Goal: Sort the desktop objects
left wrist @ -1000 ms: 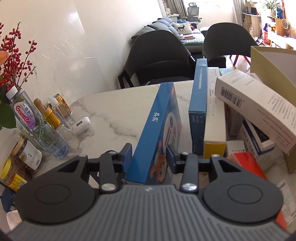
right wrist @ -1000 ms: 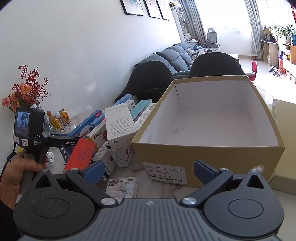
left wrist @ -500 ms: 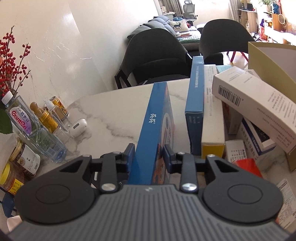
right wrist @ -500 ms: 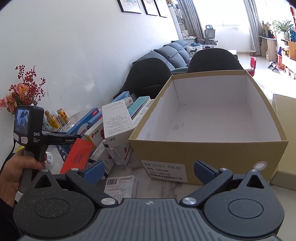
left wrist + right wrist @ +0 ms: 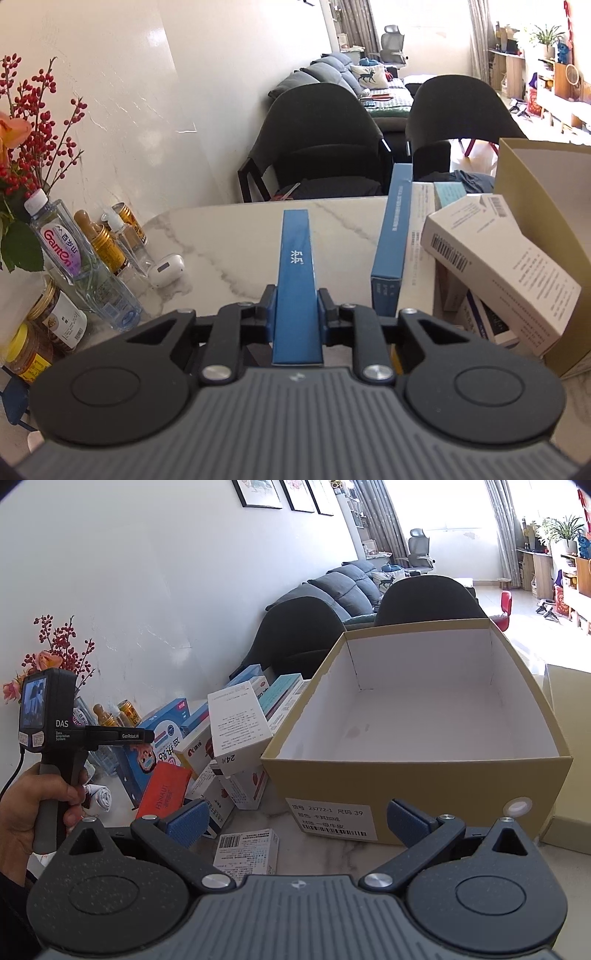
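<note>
Here our left gripper clamps the blue box edge-up over bare marble table — other cartons crowd its right. Our right gripper gapes wide before the empty cardboard box — rim near, room inside.

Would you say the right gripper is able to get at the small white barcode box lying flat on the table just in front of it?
Probably yes: the right gripper is open and the small white box lies flat just below its fingers with nothing on top.

Packets left of (beside) carton.
</note>
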The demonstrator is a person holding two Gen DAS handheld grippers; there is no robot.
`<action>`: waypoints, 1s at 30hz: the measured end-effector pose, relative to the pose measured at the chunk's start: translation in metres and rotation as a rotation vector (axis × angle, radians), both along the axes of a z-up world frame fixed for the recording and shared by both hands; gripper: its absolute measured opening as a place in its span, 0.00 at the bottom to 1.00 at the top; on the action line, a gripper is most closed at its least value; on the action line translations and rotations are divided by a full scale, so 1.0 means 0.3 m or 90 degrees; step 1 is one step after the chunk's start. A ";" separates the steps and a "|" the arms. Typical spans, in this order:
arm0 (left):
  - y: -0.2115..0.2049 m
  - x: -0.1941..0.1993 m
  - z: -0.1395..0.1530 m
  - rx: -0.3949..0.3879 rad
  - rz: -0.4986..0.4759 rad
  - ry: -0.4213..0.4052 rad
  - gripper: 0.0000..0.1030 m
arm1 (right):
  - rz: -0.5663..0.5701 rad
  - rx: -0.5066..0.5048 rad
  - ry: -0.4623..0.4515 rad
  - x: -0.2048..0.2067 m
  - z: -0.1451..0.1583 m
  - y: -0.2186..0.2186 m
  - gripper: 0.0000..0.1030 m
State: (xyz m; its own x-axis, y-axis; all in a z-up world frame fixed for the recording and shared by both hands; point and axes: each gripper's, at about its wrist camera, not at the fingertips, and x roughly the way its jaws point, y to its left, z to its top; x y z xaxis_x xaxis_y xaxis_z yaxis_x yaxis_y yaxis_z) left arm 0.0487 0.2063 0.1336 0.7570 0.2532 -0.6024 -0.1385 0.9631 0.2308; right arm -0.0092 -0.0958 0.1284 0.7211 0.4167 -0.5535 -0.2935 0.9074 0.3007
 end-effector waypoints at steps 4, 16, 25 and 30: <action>-0.006 -0.054 0.061 -0.013 -0.002 -0.029 0.19 | 0.005 0.004 0.001 -0.002 -0.001 0.002 1.00; -0.115 -0.300 0.182 -0.051 -0.041 -0.112 0.19 | 0.007 0.029 -0.006 -0.048 0.018 -0.021 1.00; -0.183 -0.502 0.142 -0.111 -0.042 -0.142 0.01 | 0.012 0.052 -0.013 -0.111 0.044 -0.045 1.00; -0.222 -0.566 0.080 -0.122 -0.052 -0.153 0.01 | 0.019 0.050 -0.021 -0.155 0.048 -0.041 1.00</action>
State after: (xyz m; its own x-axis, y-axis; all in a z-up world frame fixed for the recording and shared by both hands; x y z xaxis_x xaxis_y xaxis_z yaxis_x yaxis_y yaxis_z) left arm -0.1212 0.1396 0.1576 0.8966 0.0847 -0.4347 -0.0869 0.9961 0.0148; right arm -0.0558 -0.1082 0.1427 0.7252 0.4797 -0.4939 -0.3317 0.8721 0.3599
